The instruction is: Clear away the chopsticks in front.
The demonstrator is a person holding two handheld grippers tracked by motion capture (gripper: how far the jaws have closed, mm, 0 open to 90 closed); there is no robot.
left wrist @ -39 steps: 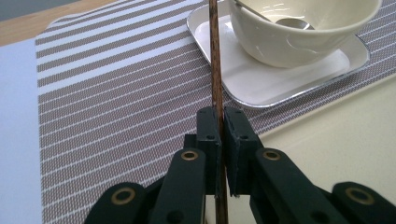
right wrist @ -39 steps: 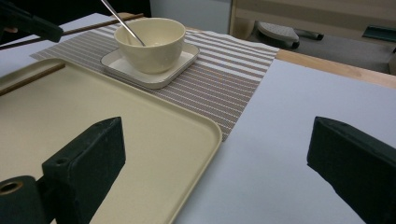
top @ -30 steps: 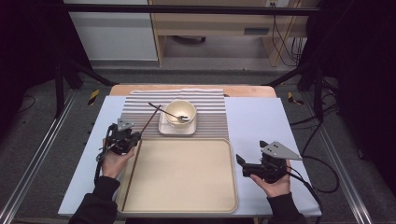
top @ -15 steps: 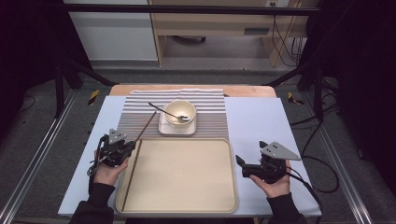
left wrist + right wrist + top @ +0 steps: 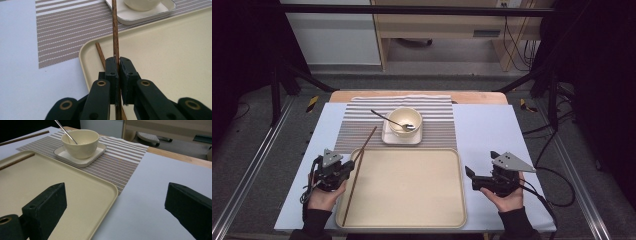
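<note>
The left hand-held gripper (image 5: 343, 169), clenched on a chopstick (image 5: 360, 167), has been drawing it back along the tray's (image 5: 412, 220) left edge, where another chopstick (image 5: 100, 55) is lying. The right hand-held gripper (image 5: 470, 179) is waiting, jaws apart, empty.

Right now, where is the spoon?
In the high view, the spoon rests in the cream bowl on the striped mat, beyond the tray.

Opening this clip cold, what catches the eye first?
The left gripper, at the near left of the cream tray, is clamped on a brown chopstick that slants up over the striped placemat. A second chopstick lies in the tray. Beyond, a bowl with a spoon sits on a square dish.
</note>
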